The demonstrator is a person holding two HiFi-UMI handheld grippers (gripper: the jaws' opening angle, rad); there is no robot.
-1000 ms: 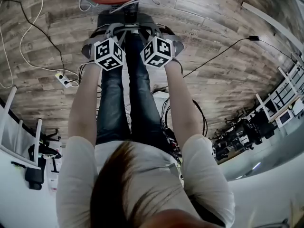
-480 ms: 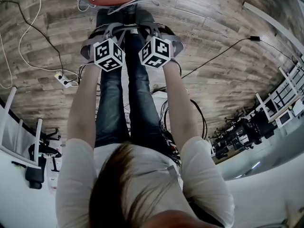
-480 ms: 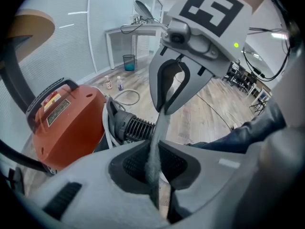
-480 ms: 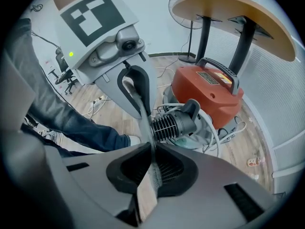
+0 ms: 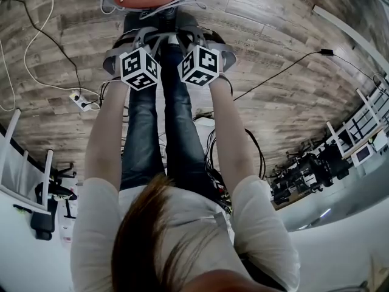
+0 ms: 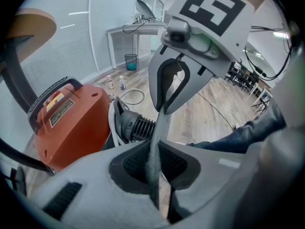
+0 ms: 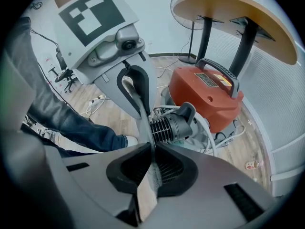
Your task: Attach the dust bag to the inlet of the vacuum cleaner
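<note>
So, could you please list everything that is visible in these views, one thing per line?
vacuum cleaner: one, orange-red with a black handle, on the floor ahead
ribbed tube: one, black, against the vacuum cleaner
dust bag: one, grey, stretched between both grippers
power strip: one, white, on the floor at the person's left
cables: several, black and white, across the wooden floor
round table: one, wooden top, behind the vacuum cleaner
bin: one, blue, by the far wall
left gripper: grey, shut on the dust bag
right gripper: grey, shut on the dust bag
</note>
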